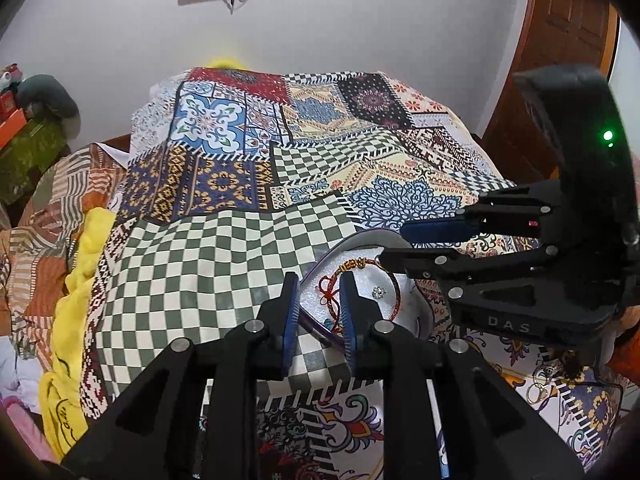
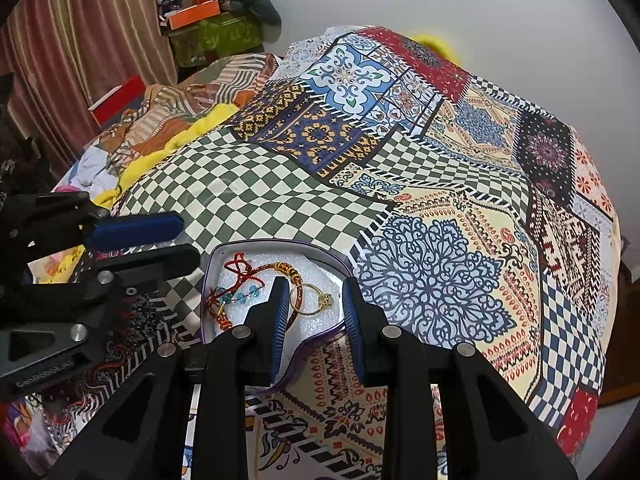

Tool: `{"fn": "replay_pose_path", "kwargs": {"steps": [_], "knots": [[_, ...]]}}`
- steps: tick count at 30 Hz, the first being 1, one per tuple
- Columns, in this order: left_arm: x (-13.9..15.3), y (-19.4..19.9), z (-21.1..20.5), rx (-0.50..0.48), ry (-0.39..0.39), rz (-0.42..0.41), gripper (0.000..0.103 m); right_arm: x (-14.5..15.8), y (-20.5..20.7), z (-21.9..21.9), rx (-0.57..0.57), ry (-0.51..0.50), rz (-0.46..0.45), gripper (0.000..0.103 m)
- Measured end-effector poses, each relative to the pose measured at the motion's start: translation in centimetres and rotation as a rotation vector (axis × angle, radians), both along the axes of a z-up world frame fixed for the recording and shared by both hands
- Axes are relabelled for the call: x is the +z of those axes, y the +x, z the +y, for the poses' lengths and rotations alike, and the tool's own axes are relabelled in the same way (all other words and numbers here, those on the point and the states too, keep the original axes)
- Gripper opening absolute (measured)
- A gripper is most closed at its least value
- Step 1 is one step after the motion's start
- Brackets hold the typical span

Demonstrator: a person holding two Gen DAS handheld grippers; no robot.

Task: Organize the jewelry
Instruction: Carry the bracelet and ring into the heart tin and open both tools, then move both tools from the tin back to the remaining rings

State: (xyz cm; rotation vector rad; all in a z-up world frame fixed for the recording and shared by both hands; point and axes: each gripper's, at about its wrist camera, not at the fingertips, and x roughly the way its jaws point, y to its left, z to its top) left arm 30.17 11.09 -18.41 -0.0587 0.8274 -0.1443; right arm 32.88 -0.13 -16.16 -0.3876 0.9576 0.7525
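In the left wrist view, the left gripper (image 1: 318,304) stands released, its jaws straddling the near rim of the shallow white foam-lined tray (image 1: 362,248), probably to steady it. The red braided cord bracelet (image 1: 394,300) lies inside.

In the right wrist view, the right gripper (image 2: 314,312) hovers unclenched over the thin gold ring (image 2: 316,300), likely lining up a pick.

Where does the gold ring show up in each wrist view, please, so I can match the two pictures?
Left wrist: not visible; only a small sparkly stud shows on the tray's white foam.
Right wrist: gold ring lies low centre, on the foam between the right gripper fingers.
Shared landmark: the red cord bracelet in the purple-rimmed tray.
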Motion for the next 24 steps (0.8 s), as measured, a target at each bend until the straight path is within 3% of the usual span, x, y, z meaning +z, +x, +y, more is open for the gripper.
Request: {"fn": "replay_pose_path", "kwargs": {"steps": [14,24], "knots": [[3.6,-3.3,-0.8,0.01,0.003,-0.043,0.025,4.5,-3.7,-2.2,-0.02,0.007,-0.101,0.025],[6.1,-6.8,-3.6,-0.03,0.006,-0.078,0.031,8.0,-7.7,-6.8,-0.078,0.057,-0.189,0.027]]}}
